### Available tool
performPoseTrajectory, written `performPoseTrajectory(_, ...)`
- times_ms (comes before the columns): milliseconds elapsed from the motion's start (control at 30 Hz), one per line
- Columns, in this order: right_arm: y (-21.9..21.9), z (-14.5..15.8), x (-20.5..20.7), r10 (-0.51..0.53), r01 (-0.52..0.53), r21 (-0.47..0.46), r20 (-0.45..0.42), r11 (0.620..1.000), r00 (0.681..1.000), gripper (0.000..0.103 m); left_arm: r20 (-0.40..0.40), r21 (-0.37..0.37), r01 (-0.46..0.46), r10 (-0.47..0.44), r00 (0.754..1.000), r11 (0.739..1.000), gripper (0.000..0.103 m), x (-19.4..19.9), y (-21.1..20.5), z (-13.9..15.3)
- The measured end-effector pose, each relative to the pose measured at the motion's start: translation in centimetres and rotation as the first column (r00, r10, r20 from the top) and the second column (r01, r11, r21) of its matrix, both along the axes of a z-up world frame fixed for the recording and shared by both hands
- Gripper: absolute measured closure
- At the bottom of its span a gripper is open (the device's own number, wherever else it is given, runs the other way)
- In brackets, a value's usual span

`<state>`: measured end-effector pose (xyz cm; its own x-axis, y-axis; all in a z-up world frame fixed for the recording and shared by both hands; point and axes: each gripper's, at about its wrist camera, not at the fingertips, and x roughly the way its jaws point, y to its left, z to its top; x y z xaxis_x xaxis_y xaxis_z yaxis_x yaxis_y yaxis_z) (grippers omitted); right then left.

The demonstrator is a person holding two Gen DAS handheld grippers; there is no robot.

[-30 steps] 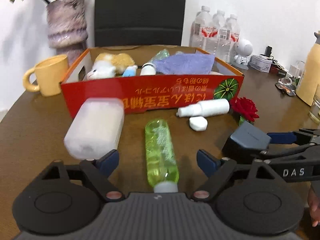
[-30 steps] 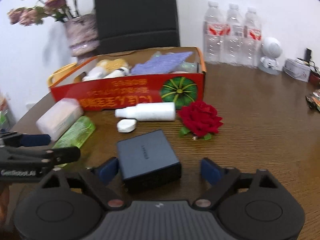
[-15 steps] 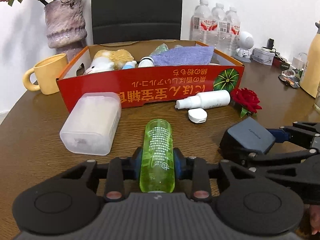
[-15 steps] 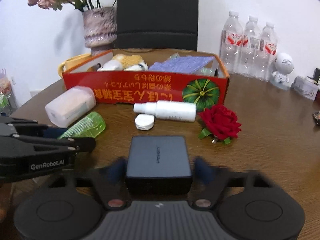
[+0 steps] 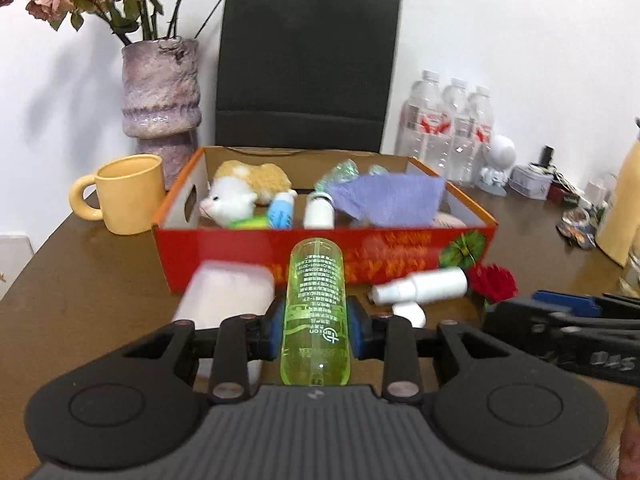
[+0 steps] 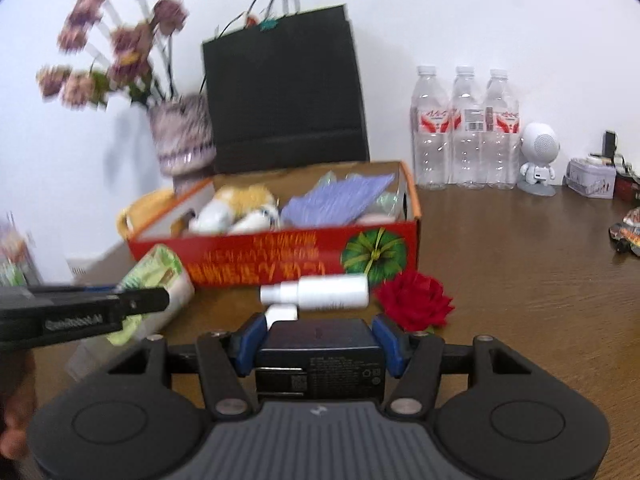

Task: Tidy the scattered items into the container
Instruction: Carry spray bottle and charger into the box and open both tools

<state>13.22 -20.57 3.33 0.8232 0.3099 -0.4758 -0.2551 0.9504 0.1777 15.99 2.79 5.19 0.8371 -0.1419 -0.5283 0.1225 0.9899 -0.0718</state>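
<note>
Green translucent plastic bottle [image 5: 316,312] clamped in left gripper [image 5: 316,330]; dark grey rectangular charger block [image 6: 318,356] clamped in right gripper [image 6: 318,346]. Red cardboard box [image 5: 400,254] just ahead. Carry step; next: clear near wall, release inside.

Behind the box you've got a tall black paper bag [image 5: 308,68] beside a mottled purple ceramic vase [image 5: 161,94] of dried flowers. There's a yellow ceramic mug [image 5: 128,194] left, three clear plastic water bottles [image 6: 466,128] right.
</note>
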Motion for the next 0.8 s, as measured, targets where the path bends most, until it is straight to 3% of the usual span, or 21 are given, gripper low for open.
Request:
performPoseTrajectory(133,-0.4,3.2,2.3,-0.012,0.011,0.008,0.065,1.0,0.998,0.045,0.039,0.039,-0.046,0.045,0.998,0.998,0.072,3.5,0.2,2.9)
performPoseTrajectory(333,0.5,7.2,9.2,-0.037,0.036,0.009,0.138,0.999,0.99,0.045,-0.005,-0.031,-0.058,0.057,0.998,0.998,0.072,10.8,1.1,3.6)
performPoseTrajectory(533,0.6,6.4,18.0,-0.063,0.059,0.06,0.061,0.996,0.996,0.045,-0.063,0.028,-0.084,0.086,0.994,0.996,0.072,17.2,2.3,2.0)
performPoseTrajectory(667,1.5,4.9,22.5,-0.067,0.066,0.026,0.003,0.997,0.998,0.045,-0.139,0.011,-0.036,0.037,0.99,0.999,0.072,19.9,2.6,1.0)
performPoseTrajectory(800,2.7,2.7,25.9,-0.08,0.077,-0.028,-0.105,0.997,0.991,0.045,-0.173,0.058,-0.025,0.035,0.984,0.998,0.071,21.2,2.3,-0.2)
